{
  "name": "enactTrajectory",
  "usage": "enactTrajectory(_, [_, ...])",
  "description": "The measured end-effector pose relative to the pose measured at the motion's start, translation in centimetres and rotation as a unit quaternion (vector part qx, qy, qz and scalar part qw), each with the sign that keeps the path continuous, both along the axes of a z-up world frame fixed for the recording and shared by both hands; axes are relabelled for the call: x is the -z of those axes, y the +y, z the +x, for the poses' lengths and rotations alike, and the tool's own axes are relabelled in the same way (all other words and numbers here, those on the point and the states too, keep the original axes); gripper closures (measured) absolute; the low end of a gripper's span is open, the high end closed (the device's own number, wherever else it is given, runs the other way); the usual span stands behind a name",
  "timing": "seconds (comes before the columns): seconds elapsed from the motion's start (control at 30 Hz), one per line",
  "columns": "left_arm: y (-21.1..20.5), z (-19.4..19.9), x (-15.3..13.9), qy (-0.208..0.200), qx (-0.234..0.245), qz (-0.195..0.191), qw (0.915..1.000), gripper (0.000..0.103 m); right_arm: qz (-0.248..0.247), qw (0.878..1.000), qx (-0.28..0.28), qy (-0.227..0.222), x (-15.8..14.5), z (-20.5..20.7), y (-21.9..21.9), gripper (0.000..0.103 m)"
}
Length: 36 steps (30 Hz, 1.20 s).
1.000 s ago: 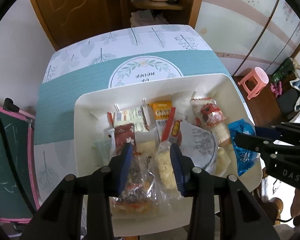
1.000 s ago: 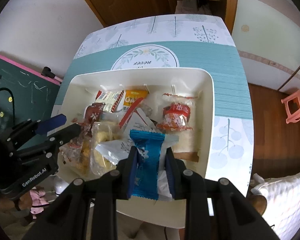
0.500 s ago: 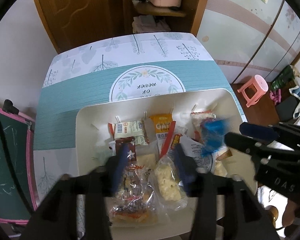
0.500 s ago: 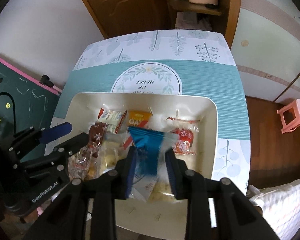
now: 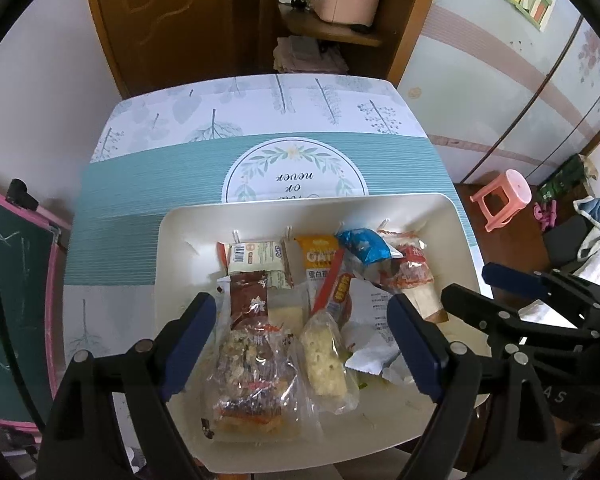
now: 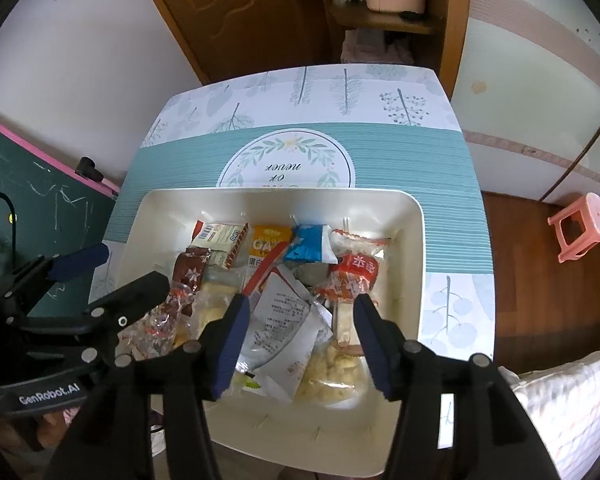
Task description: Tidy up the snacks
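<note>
A white tray (image 5: 172, 240) (image 6: 414, 264) on the table holds several wrapped snacks. A blue packet (image 5: 362, 245) (image 6: 310, 244) lies at the tray's far side, between an orange packet (image 5: 316, 258) and a red-and-clear packet (image 6: 354, 270). My left gripper (image 5: 300, 340) is open and empty, above the clear-wrapped cakes (image 5: 252, 376) at the tray's near left. My right gripper (image 6: 302, 336) is open and empty, above a white printed packet (image 6: 288, 320). Each gripper shows in the other's view, the right (image 5: 476, 292) and the left (image 6: 116, 276).
A teal and white leaf-print tablecloth (image 5: 140, 184) covers the table. A green chalkboard with a pink frame (image 5: 4, 300) stands at the left. A pink stool (image 5: 504, 196) is on the floor at the right. A wooden door and shelf stand behind.
My right gripper opened and let go of the blue packet, which now lies at the tray's far side. My left gripper opened wider. Both grippers rose and drew back.
</note>
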<state>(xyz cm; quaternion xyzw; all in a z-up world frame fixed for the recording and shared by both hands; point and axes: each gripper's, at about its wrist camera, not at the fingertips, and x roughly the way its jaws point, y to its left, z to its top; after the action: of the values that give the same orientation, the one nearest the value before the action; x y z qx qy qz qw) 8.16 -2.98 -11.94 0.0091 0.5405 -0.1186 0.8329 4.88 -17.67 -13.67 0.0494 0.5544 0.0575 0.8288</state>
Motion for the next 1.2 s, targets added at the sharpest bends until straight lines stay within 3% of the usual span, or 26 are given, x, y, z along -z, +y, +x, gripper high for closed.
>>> enactTrajectory(0.17, [0.0,-1.1,-1.9,-0.013,-0.009,0.023,0.9996,0.016,-0.005,1.000,0.005,-0.021,-1.6,-0.8,-0.3,0.048])
enactTrajectory(0.6, [1.1,-4.5,-9.2,-0.067,-0.055,0.017,0.9961,0.013,-0.010,0.994,0.011,-0.104,-9.3,-3.9,-0.2,0.037])
enactTrajectory(0.77, [1.2,-5.7,-10.3,-0.081,-0.061,0.024,0.9946,0.012,-0.010,0.992,0.014,-0.128,-11.1,-5.1,0.2,0.037])
enactTrajectory(1.2, [1.7,-6.6,-11.0,-0.084,-0.065,0.027,0.9940,0.012,-0.045,0.987,0.018,-0.152,-11.9,-6.7,1.4,0.037])
